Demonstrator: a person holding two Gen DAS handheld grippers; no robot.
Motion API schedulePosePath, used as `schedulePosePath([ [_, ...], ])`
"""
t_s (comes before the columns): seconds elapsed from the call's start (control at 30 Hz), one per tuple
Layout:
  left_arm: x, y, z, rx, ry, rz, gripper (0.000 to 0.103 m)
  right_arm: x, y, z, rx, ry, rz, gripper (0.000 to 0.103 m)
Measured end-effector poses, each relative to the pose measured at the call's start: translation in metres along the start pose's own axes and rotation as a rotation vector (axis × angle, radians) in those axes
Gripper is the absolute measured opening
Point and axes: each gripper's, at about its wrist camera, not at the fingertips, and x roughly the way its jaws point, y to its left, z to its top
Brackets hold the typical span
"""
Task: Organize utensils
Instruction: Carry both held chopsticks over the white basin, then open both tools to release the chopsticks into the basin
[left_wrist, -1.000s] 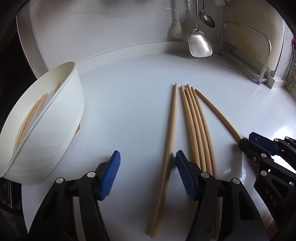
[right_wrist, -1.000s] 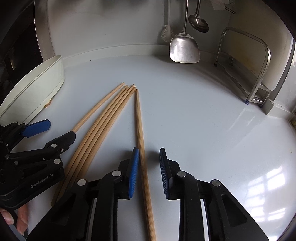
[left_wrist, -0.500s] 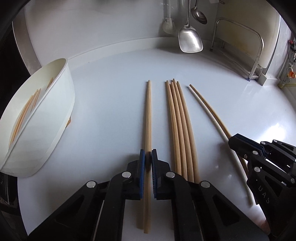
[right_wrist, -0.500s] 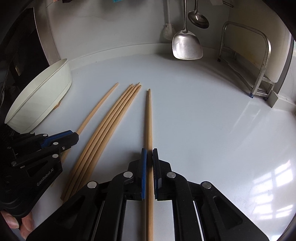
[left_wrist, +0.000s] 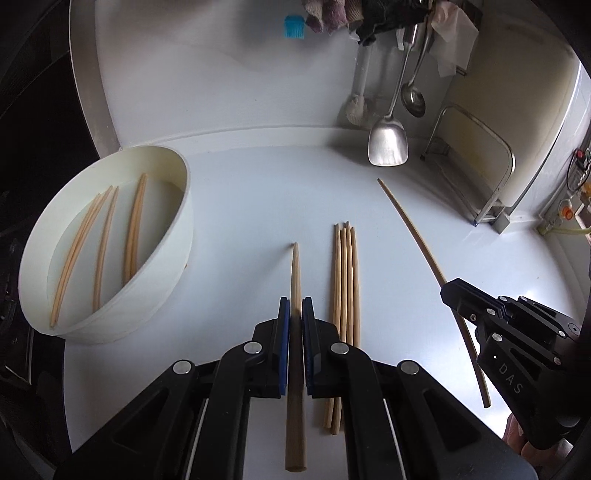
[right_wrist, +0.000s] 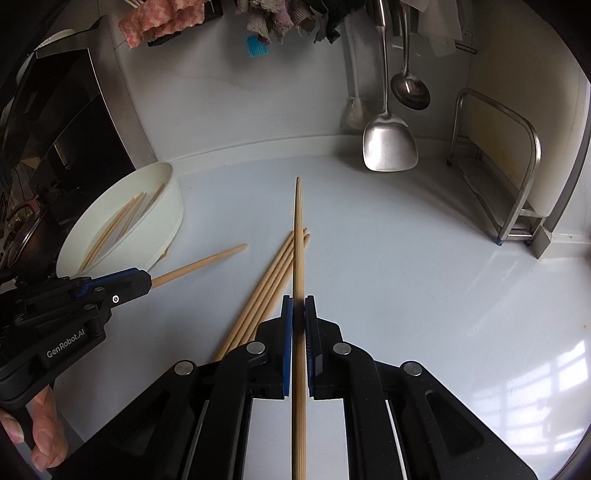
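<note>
My left gripper (left_wrist: 295, 314) is shut on one wooden chopstick (left_wrist: 295, 269) and holds it above the white counter. My right gripper (right_wrist: 298, 308) is shut on another chopstick (right_wrist: 298, 236), also lifted; it shows in the left wrist view (left_wrist: 417, 236) too. A bundle of several chopsticks (left_wrist: 345, 280) lies on the counter between the grippers and also shows in the right wrist view (right_wrist: 269, 280). A white bowl (left_wrist: 162, 266) at the left holds several chopsticks (left_wrist: 133, 221); it also shows in the right wrist view (right_wrist: 162, 218).
A metal spatula (right_wrist: 389, 144) and a ladle (right_wrist: 410, 88) hang at the back wall. A metal rack with a cutting board (right_wrist: 517, 177) stands at the right. Cloths (right_wrist: 162, 22) hang above. A dark appliance (right_wrist: 62, 122) stands at the left.
Both grippers closed on a chopstick each and have lifted them off the counter. The bundle stays on the counter.
</note>
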Motion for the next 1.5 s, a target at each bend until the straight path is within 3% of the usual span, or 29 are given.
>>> schedulePosePath([
  [0.4,-0.023,0.011,0.008,-0.057,-0.006,-0.01,0.007,-0.013,0.002,0.004,0.001,0.013,0.049,0.006],
  [0.73,-0.074,0.035,0.031,-0.106,-0.105,0.028,0.007,-0.026,0.026,0.029,-0.043,-0.017,0.099,0.006],
  [1.03,-0.098,0.14,0.05,-0.189,-0.194,0.098,0.007,-0.002,0.125,0.072,-0.129,-0.035,0.184,0.006],
  [1.27,-0.068,0.222,0.066,-0.202,-0.173,0.108,0.007,0.056,0.208,0.1,-0.137,0.035,0.218,0.006],
  [1.5,-0.022,0.264,0.075,-0.177,-0.123,0.09,0.007,0.119,0.24,0.116,-0.073,0.114,0.212,0.006],
])
